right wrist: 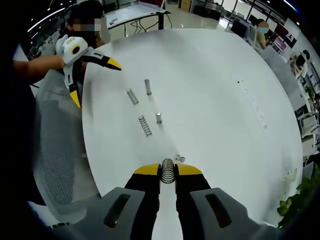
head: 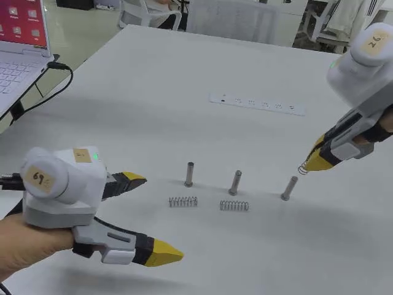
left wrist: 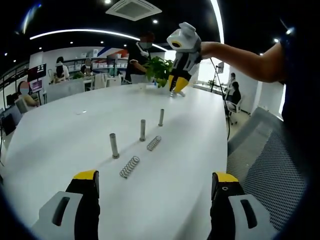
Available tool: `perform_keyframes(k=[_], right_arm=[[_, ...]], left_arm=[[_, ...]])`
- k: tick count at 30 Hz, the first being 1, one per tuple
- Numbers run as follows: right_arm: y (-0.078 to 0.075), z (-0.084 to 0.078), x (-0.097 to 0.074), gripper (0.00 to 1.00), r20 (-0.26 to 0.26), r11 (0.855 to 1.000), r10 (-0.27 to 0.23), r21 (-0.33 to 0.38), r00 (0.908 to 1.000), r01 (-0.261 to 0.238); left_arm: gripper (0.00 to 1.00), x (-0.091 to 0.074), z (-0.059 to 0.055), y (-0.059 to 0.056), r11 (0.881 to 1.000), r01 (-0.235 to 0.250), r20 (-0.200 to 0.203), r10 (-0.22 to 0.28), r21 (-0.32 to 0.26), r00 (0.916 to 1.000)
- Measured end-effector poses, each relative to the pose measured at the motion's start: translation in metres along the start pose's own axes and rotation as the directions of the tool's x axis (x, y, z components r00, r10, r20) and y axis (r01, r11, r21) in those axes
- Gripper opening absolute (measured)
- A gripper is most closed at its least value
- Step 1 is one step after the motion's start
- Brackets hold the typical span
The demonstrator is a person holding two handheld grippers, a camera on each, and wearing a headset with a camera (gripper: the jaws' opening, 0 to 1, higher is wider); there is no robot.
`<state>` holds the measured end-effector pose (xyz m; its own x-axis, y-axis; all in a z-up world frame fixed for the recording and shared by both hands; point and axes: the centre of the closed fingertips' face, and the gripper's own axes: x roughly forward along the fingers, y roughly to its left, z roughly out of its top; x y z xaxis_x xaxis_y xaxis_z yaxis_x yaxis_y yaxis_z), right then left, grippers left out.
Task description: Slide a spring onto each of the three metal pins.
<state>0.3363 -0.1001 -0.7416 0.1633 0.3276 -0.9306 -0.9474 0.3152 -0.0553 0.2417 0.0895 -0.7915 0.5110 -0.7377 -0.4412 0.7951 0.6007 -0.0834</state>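
Table (head: 184,80): one, white.
Grippers: two; your left gripper (head: 161,216) gapes empty, your right gripper (head: 309,165) pinches one spring (head: 303,168) just beside the right-hand pin (head: 288,188).
Pins (head: 235,182): three, upright, bare.
Springs (head: 183,201): three; two lie flat on the table, on your edge's side of the pins.

White table (head: 184,80) w/ power strip (head: 256,104), laptop (head: 18,43) at left; chairs (head: 147,15) behind.

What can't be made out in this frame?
- Nearest pin, right gripper view: mostly hidden behind the spring held in the right gripper. Whether the spring lines up with the pin cannot be told.
- Spring, head view: only one end shows past the jaws.
- Laptop, head view: cut off by the left edge, and the screen text is too small to read.
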Motion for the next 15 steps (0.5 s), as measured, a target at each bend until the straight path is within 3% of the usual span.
perform_keyframes(k=[15], right_arm=[[-0.019,-0.01,0.029,0.09,-0.047,0.999,0.009,0.048,0.9988,-0.006]], left_arm=[[0.9,-0.001,0.002,-0.003,1.0,0.005,0.002,-0.005,0.001,1.0]])
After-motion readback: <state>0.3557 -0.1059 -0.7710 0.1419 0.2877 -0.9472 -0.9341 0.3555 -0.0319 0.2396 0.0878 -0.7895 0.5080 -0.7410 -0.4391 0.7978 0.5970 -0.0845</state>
